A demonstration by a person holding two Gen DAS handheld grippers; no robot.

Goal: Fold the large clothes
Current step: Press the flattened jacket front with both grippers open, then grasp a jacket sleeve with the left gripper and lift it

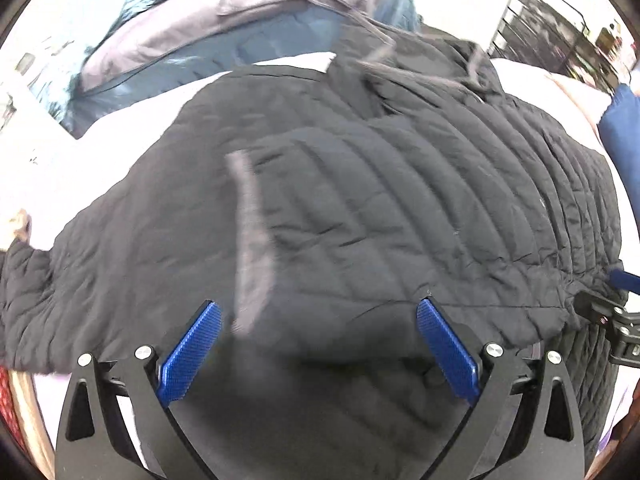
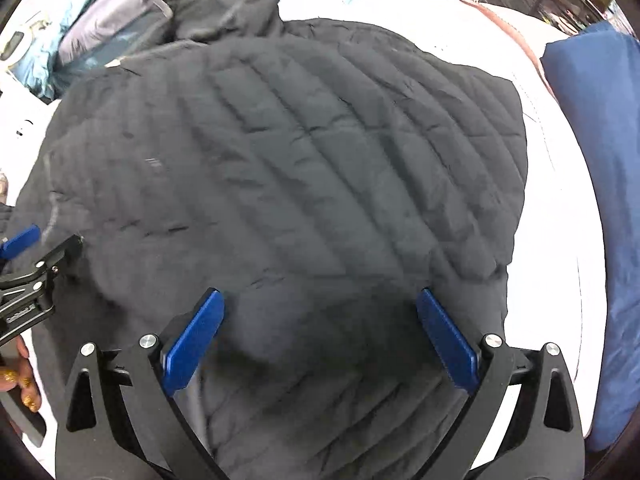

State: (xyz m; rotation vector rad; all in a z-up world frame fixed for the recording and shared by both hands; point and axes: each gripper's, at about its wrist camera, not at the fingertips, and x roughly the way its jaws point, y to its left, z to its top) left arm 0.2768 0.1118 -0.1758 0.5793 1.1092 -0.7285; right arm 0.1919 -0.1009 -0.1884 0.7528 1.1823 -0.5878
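Jacket point(image 1: 360, 208) lies spread flat on the white bed point(image 2: 560, 200), ready for folding. Left gripper point(image 1: 318, 344) and right gripper point(image 2: 320, 340) hover above it, jaws spread wide, grasping nothing.

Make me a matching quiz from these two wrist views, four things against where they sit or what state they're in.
Things:
1. black jacket
2. blue cushion
3. grey and blue clothes
4. right gripper

Descriptions:
A. piled at the far left
B. open, above the near hem
C. spread on the white bed
D. along the right edge

Pairs: 1-C, 2-D, 3-A, 4-B
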